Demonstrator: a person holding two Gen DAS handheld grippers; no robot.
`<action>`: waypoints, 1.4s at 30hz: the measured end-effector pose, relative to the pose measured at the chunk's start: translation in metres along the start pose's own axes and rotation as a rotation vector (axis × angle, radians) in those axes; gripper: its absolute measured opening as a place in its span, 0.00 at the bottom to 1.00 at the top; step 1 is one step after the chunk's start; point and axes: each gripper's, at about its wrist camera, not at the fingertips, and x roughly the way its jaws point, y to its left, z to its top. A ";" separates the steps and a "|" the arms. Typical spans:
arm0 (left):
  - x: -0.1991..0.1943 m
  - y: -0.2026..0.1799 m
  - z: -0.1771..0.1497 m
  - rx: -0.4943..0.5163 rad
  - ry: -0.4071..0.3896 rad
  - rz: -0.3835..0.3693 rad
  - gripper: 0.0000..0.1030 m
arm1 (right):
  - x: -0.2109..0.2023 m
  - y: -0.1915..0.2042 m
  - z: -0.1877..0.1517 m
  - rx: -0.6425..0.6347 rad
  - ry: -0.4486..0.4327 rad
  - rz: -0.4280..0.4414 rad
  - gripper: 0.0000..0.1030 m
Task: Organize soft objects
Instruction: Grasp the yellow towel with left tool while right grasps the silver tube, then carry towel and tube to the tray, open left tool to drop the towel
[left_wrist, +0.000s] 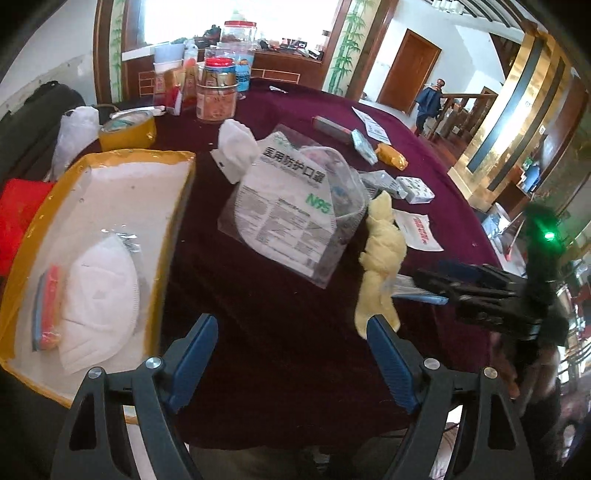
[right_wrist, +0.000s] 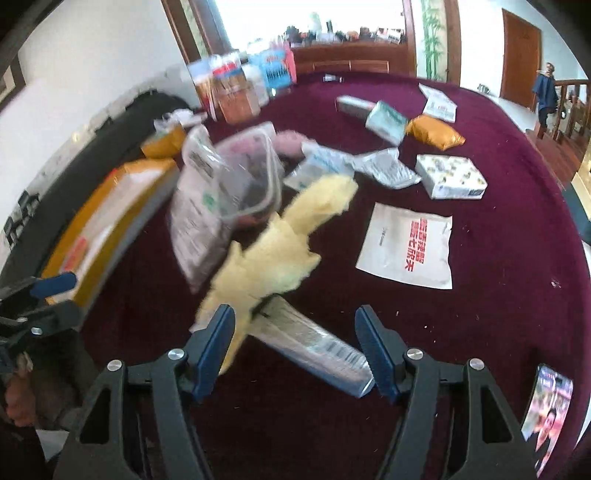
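the right claw (right_wrist: 295, 345) carries a clear flat packet (right_wrist: 314, 343) with a fluffy yellow cloth (right_wrist: 273, 251) toward the white foam tray (left_wrist: 155, 181) at the worktop's left edge, needing release there, while the left claw (left_wrist: 291, 354) hangs wide and empty.

White walls (left_wrist: 472, 40), a wooden door (left_wrist: 408, 70), bright window (left_wrist: 236, 14) beyond.

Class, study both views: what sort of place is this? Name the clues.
Probably a home's dining or living area: a large table under a maroon cloth, food jars at its far edge, and a wooden stair railing beyond.
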 end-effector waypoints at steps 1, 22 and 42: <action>0.002 -0.002 0.001 0.004 0.004 0.001 0.83 | 0.006 -0.002 0.000 -0.012 0.018 -0.003 0.63; 0.133 -0.093 0.051 0.243 0.182 -0.029 0.60 | 0.013 0.018 -0.041 -0.009 0.044 -0.039 0.29; 0.088 -0.056 0.033 0.075 0.290 -0.319 0.30 | 0.011 0.013 -0.042 0.114 0.023 -0.030 0.28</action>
